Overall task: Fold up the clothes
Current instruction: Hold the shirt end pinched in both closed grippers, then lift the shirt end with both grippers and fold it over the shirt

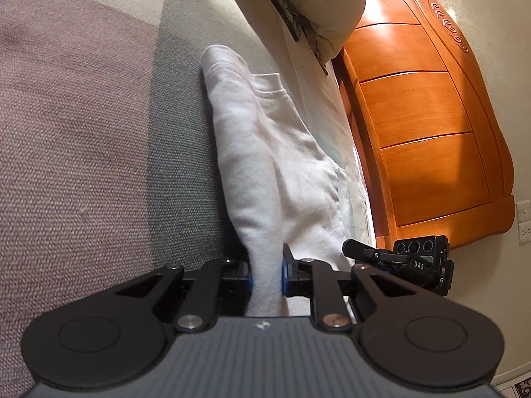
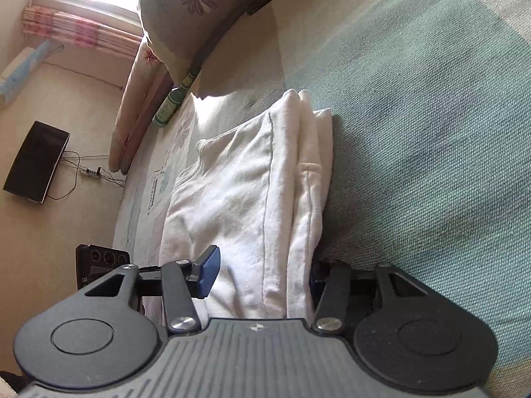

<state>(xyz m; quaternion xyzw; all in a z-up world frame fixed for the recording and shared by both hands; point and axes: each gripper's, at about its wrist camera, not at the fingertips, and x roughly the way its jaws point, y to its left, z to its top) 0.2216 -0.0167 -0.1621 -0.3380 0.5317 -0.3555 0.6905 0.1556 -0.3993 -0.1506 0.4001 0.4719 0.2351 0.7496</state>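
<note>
A white garment [image 1: 275, 152] lies folded into a long thick strip on the bed cover [image 1: 83, 132]. My left gripper [image 1: 265, 278] is shut on the near end of the strip, and the cloth is pinched between its blue pads. In the right wrist view the same white garment [image 2: 239, 192] shows as several stacked layers. My right gripper [image 2: 262, 275] stands open, its jaws wide apart on either side of the stack's near edge. The blue left pad [image 2: 209, 272] sits beside the cloth. The other pad is hidden under the fold.
An orange wooden headboard [image 1: 431, 116] runs along the right of the left wrist view. Floral pillows [image 2: 186, 10] lie at the head of the bed. A dark flat screen [image 2: 33, 162] and a power strip [image 2: 89, 172] lie on the floor beyond the bed's edge.
</note>
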